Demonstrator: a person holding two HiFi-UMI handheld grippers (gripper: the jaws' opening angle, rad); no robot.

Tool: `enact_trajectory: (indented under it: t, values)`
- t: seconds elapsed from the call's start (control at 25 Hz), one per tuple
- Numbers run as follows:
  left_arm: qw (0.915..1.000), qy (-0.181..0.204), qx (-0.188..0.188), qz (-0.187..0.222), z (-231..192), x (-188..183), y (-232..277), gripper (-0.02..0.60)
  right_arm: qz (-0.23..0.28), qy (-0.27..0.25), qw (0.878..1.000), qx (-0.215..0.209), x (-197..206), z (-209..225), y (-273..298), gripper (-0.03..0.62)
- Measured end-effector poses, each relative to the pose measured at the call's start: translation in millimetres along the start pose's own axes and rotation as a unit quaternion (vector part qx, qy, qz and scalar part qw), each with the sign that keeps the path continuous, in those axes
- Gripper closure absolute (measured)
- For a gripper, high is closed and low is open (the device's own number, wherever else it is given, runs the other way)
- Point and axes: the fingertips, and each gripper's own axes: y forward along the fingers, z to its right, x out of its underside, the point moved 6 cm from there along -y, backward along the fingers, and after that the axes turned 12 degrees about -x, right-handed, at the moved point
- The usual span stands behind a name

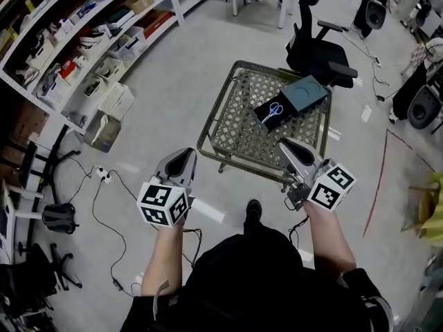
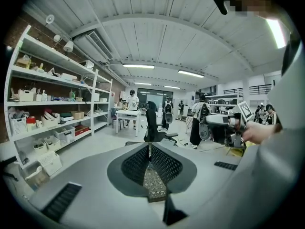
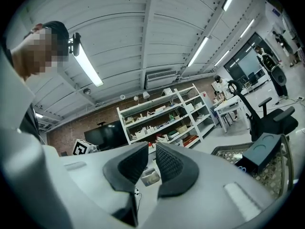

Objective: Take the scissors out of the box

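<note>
The scissors (image 1: 273, 111), with blue handles, lie in the open tray of a dark box (image 1: 294, 99) on a lattice-topped table (image 1: 239, 126). The box lid lies across the tray's far end. Both grippers hang short of the table's near edge, apart from the box. My left gripper (image 1: 181, 159) is off the table's near left corner, its jaws shut and empty (image 2: 149, 147). My right gripper (image 1: 294, 151) is at the near right corner, pointing along the table. Its jaws (image 3: 151, 149) stand a narrow gap apart with nothing between them. The right gripper view shows the box (image 3: 264, 149) ahead to the right.
A black office chair (image 1: 315, 47) stands just behind the table. White shelving (image 1: 83, 47) with bins runs along the left, with white boxes (image 1: 114, 102) on the floor in front. Cables and a power strip (image 1: 104, 177) lie on the floor at the left. More people stand far back in the room.
</note>
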Motion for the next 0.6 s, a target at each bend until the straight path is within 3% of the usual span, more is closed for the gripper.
enact_trajectory:
  t: [0.32,0.6]
  values:
    - [0.9996,0.013,0.006,-0.023,14.8,-14.8,61.1,0.558,0.002,0.024,1.000,0.001,-8.0,63.6,6.6,0.534]
    - [0.9993,0.032,0.012,-0.019,31.8,-32.1,91.6,0.558,0.007,0.029,0.999,0.012,-18.5,98.0,-3.0,0.534]
